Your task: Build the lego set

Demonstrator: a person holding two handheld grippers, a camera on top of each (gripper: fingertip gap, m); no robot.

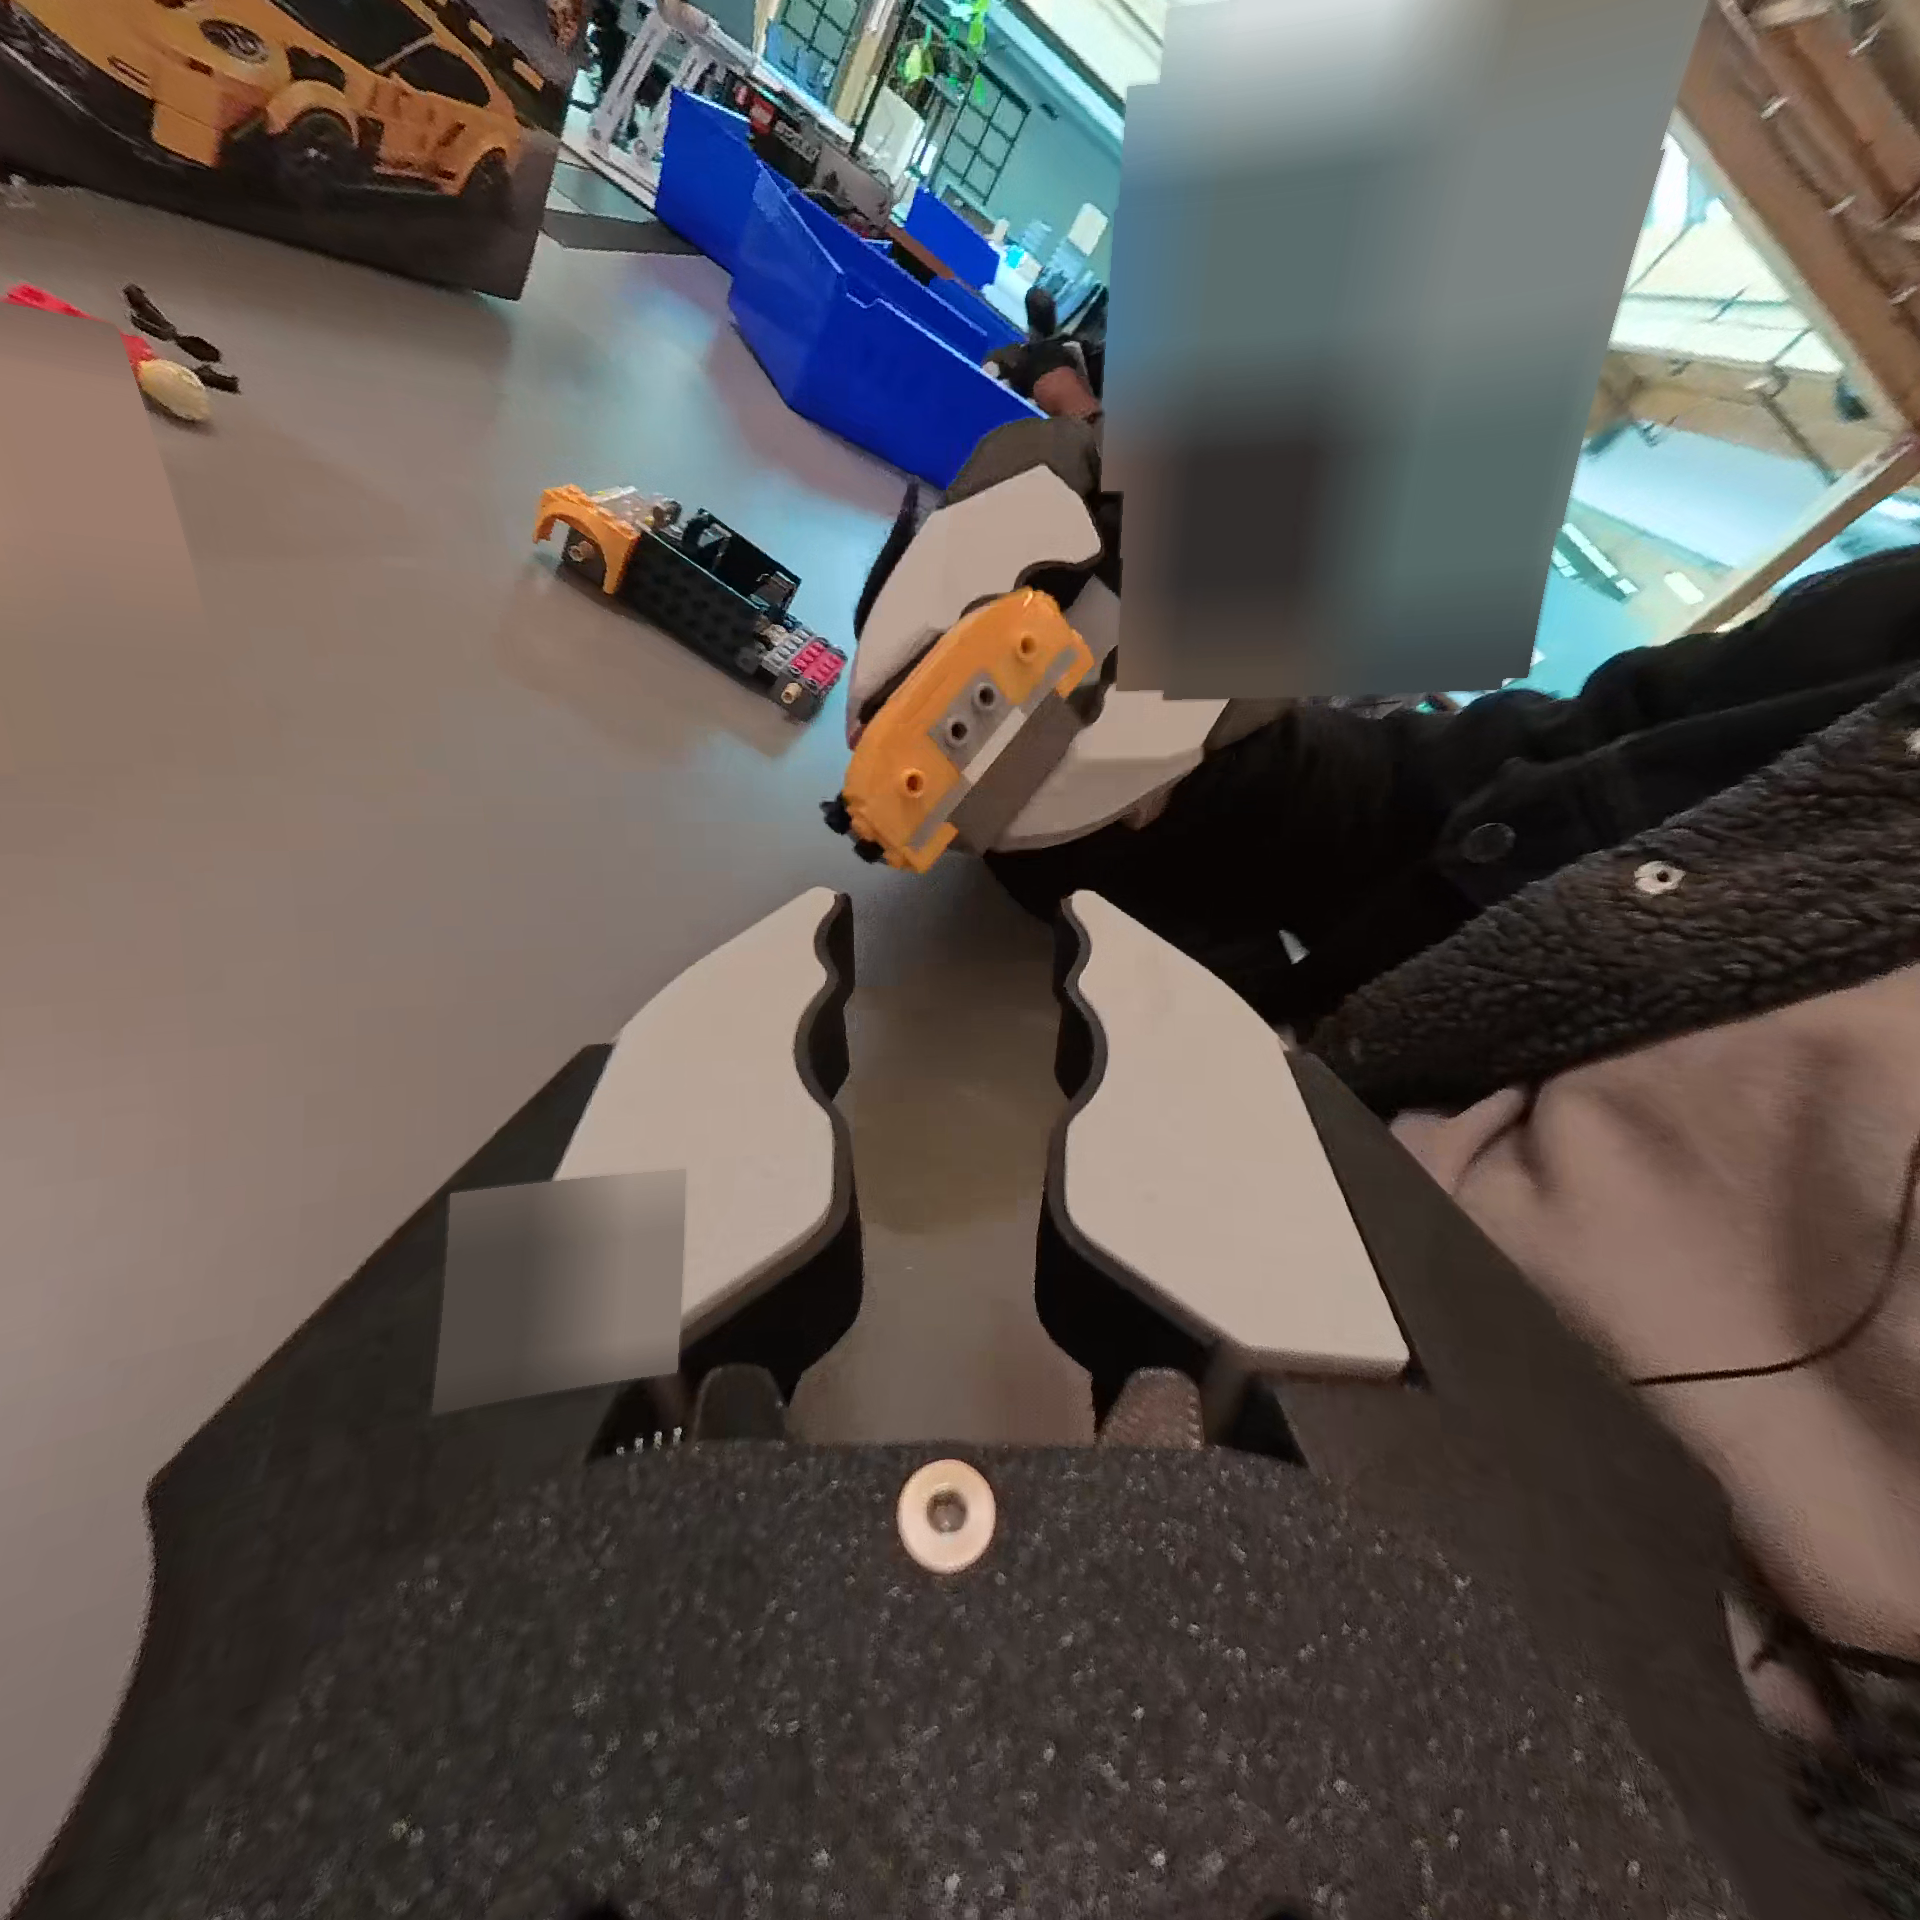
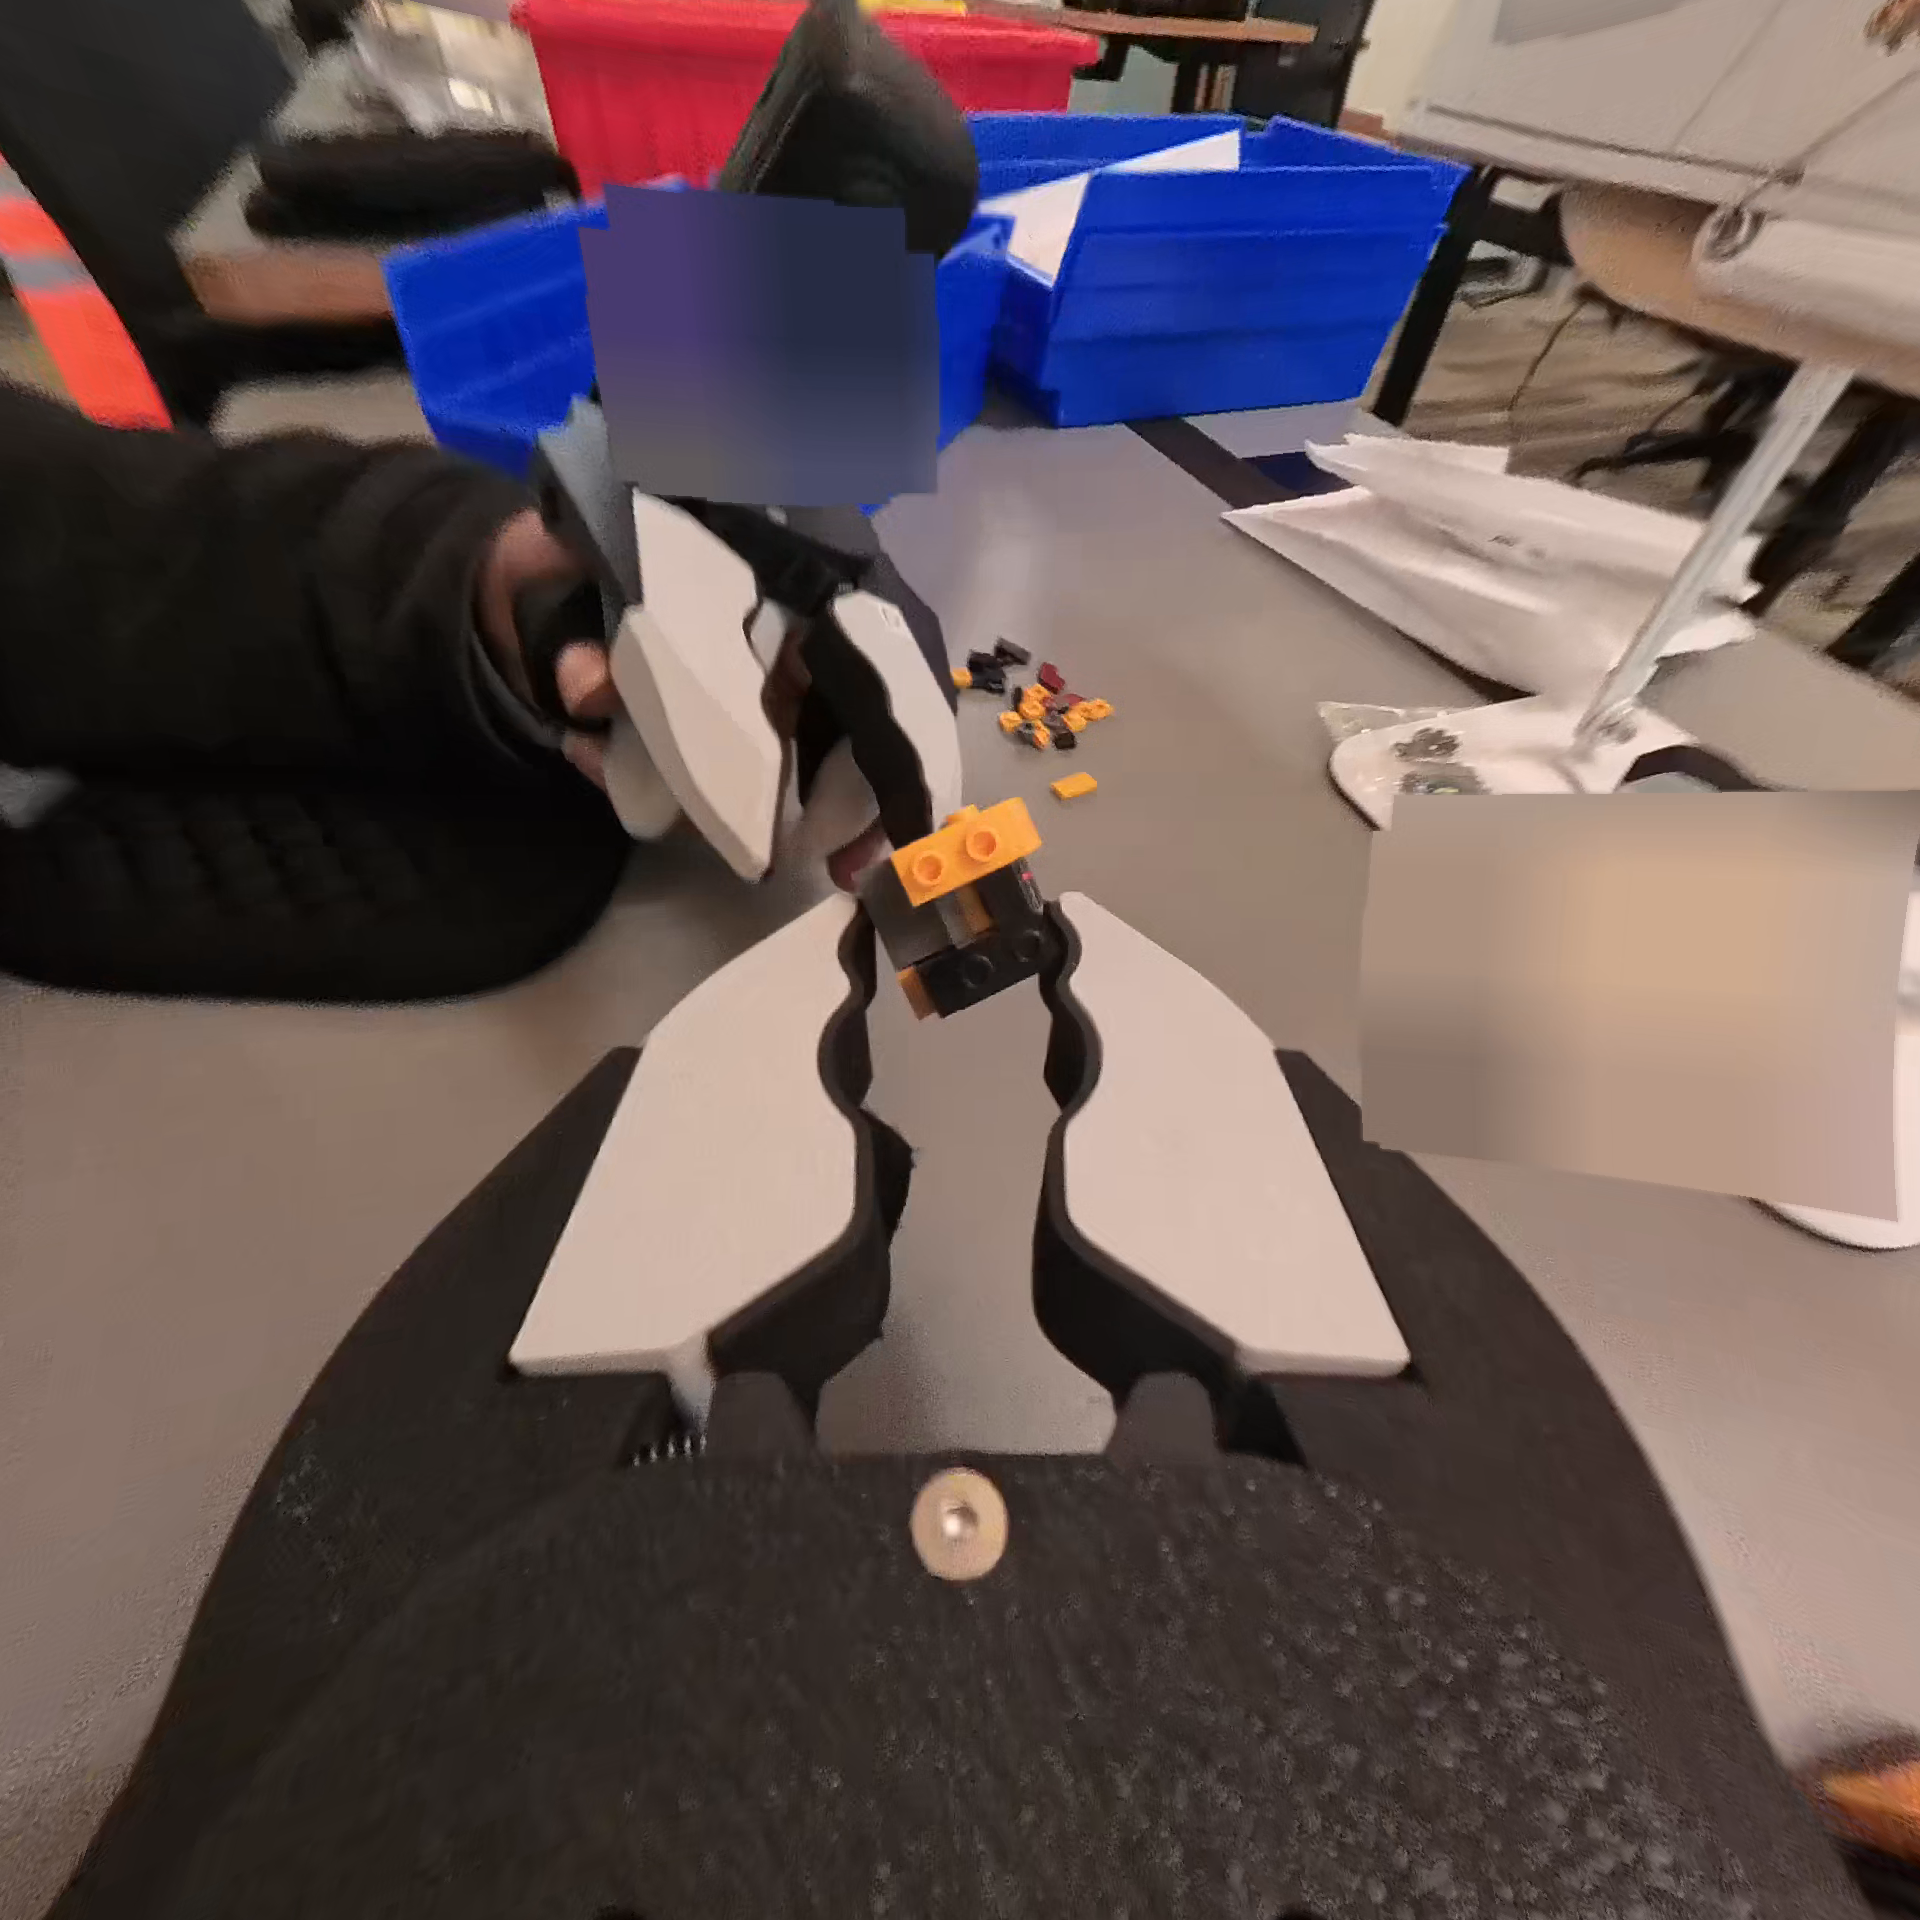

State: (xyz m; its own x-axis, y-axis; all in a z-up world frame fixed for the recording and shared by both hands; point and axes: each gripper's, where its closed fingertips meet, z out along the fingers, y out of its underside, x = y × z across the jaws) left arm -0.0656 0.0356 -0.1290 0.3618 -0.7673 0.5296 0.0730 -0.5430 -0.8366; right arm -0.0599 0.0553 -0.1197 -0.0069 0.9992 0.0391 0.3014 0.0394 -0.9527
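1. While the right gripper (image 2: 961,935) is held up off the grey table (image 1: 364,831), its two fingers are clamped on a small orange, grey and black Lego sub-assembly (image 2: 961,914), pinched right at the fingertips.
2. Seen from the left wrist view, that same sub-assembly (image 1: 961,727) shows an orange curved body panel with a grey studded plate on it, gripped between the right gripper's white fingers (image 1: 997,582) above the table edge.
3. The left gripper (image 1: 951,914) has its fingers spread apart with nothing between them; only table shows in the gap.
4. From the right wrist view, the left gripper (image 2: 800,862) hangs tips-down just beside the held sub-assembly; whether it touches the piece I cannot tell.
5. A person's hand (image 2: 561,644) in a black sleeve holds that left gripper.
6. The partly built Lego car chassis (image 1: 686,592), black with an orange wheel arch and a pink end, sits on the table well apart from both grippers.
7. A scatter of small orange and black loose pieces (image 2: 1039,707) lies farther back on the table.
8. Blue bins (image 2: 1216,281) stand behind them, and the set's box (image 1: 281,125), showing a yellow car, stands at the far left.
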